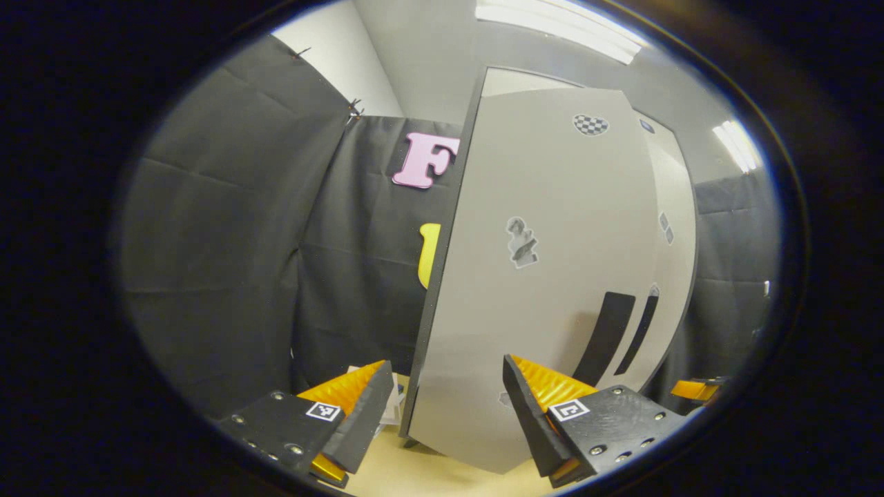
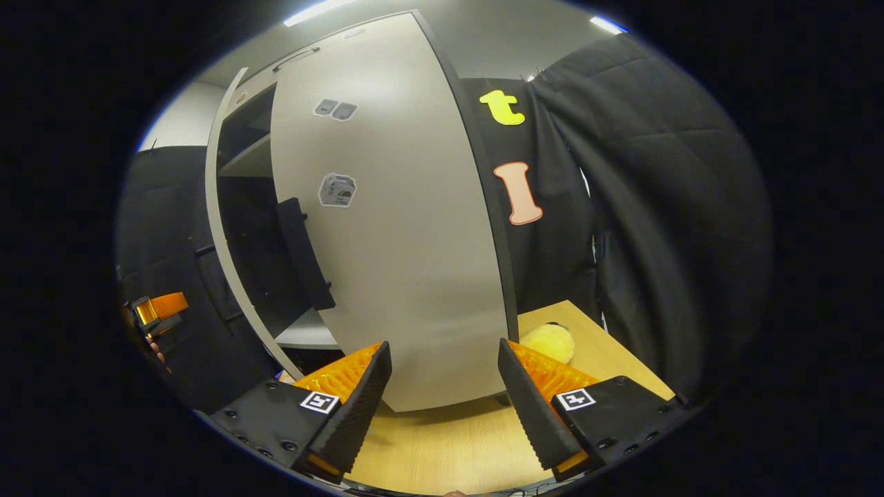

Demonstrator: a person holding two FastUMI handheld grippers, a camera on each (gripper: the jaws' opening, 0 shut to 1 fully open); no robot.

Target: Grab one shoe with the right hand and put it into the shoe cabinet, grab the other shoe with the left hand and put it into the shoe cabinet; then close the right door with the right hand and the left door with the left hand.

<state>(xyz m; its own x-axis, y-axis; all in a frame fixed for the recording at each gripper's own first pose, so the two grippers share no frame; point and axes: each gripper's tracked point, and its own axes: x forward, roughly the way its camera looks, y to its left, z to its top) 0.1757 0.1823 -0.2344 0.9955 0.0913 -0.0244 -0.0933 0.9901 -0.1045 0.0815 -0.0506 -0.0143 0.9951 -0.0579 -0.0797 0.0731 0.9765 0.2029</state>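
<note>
- In the left gripper view, my left gripper (image 1: 442, 407) is spread wide with nothing between its fingers, right in front of the left door (image 1: 545, 276).
- That door stands upright, long axis vertical, swung part-open with its dark edge toward me; its dark handle (image 1: 606, 337) runs nearly vertical, low on the panel.
- In the right gripper view, my right gripper (image 2: 442, 393) is also wide and empty, facing the right door (image 2: 394, 228), tall and ajar.
- This view looks past the right door into the shoe cabinet (image 2: 238, 207), with a shelf inside; I cannot make out shoes there.
- A yellow fluffy thing (image 2: 549, 342) lies on the wooden table (image 2: 449, 442) behind the right door.
- My other gripper (image 2: 159, 309) shows far left.
</note>
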